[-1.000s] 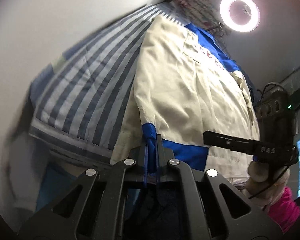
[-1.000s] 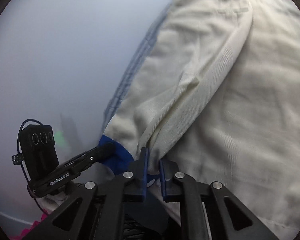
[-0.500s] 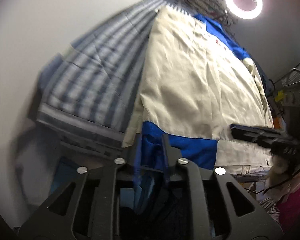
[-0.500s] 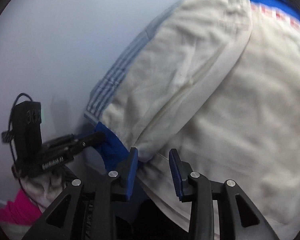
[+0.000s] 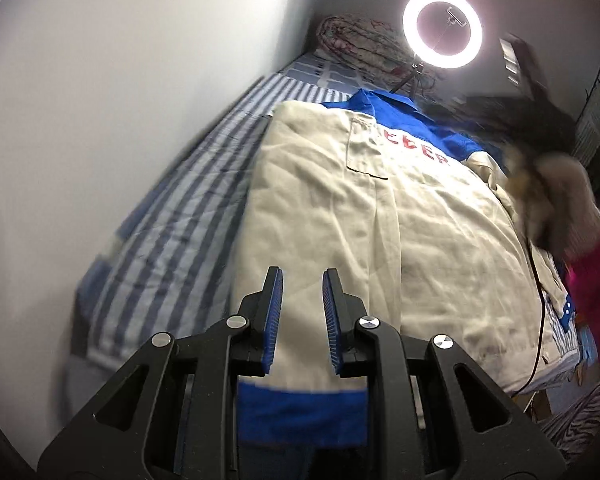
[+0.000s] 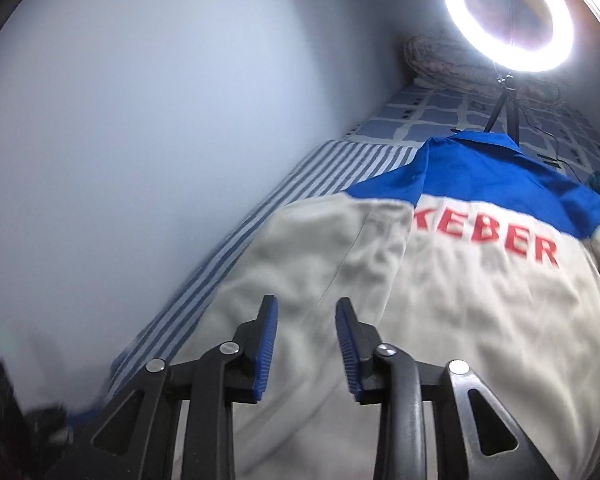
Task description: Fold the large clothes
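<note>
Bed (image 5: pixel 172 216) with a blue-and-white striped sheet takes most of both views, and it stands along a pale wall (image 5: pixel 112 92). On the sheet lies the task's garment, a large cream jacket (image 5: pixel 340 216) with a blue collar, a blue yoke and red letters across the upper part. It lies spread out, with the collar at the far end and a blue band (image 5: pixel 300 408) at the near end. In the right wrist view one side of the jacket seems already laid over the body, so I judge that one fold is done and the hands are now between two folds.

Behind the jacket stands a bright ring light (image 5: pixel 442 28), and a rolled quilt (image 5: pixel 356 44) lies in the far corner. At the right edge of the left wrist view a person's blurred hand and a pink sleeve (image 5: pixel 596 280) are seen.

Left gripper (image 5: pixel 302 292) has just been opening; its jaws stand apart over the cream cloth and nothing is between them. Right gripper (image 6: pixel 306 320) also hangs released above the jacket, after its jaws have just been closing a little, and it grasps nothing.

Next move, in my opinion, calls for both grippers to go down to a new edge, probably the unfolded side or the near band, and to pinch only the layers that must travel together, so that the finished fold does not open again
</note>
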A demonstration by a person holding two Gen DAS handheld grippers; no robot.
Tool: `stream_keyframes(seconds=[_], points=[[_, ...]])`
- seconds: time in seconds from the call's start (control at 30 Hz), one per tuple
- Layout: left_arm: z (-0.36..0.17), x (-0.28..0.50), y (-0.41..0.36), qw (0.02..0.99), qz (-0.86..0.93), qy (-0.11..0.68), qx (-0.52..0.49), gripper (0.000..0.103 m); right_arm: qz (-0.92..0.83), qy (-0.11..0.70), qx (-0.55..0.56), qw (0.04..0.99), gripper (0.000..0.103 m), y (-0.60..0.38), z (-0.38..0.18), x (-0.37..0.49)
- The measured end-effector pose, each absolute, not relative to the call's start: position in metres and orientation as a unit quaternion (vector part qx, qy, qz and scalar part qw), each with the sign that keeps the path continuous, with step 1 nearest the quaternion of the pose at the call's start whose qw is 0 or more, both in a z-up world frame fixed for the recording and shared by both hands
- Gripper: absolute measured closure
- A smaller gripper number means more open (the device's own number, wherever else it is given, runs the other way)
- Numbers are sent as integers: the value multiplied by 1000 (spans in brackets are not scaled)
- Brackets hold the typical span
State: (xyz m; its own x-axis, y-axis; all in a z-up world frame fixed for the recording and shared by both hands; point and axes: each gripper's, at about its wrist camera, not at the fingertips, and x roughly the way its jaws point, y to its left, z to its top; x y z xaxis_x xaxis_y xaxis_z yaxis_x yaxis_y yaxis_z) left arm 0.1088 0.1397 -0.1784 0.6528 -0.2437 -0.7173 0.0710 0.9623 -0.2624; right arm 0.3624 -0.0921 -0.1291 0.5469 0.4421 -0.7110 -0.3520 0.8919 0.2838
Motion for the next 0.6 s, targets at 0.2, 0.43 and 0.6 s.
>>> stream_keyframes(seconds=[0.2, 0.43, 0.6], points=[[-213, 129, 131, 881, -97, 451, -105, 84, 209, 444, 70, 868, 79, -79, -169, 465], [-236, 139, 137, 861, -89, 485, -125, 84, 172, 442, 52, 879, 79, -67, -222, 543], [-243, 145, 142, 857, -85, 493, -125, 84, 147, 474, 24, 868, 80, -68, -271, 559]])
